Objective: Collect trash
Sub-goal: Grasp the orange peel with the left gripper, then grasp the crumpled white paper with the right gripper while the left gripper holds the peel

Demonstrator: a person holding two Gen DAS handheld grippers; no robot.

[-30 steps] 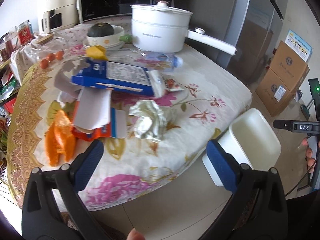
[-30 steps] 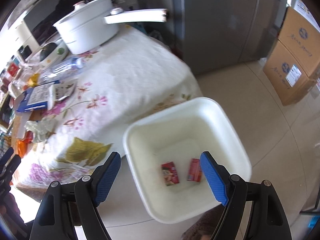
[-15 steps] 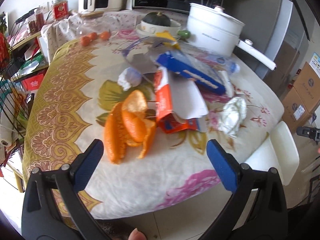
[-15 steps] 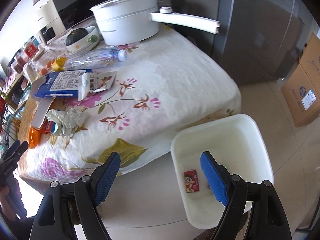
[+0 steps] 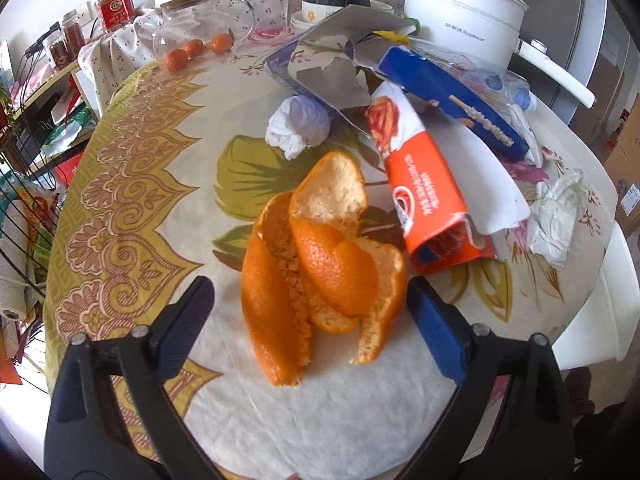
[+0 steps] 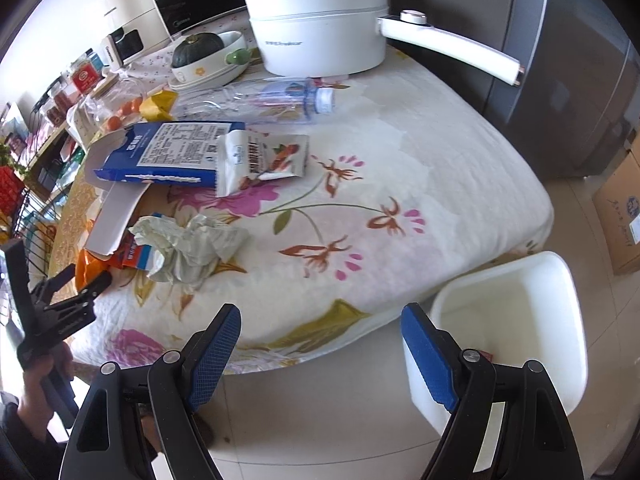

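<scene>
Left gripper (image 5: 308, 320), jaws just narrowing yet not gripping, straddles the curled orange peel (image 5: 320, 268) at the near table edge for pickup; right gripper (image 6: 320, 354) hangs released beside the white plastic bin (image 6: 520, 304).

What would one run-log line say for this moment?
left gripper: open, jaws just closing around orange peel, no contact | right gripper: open, empty | white bin: beside table
</scene>
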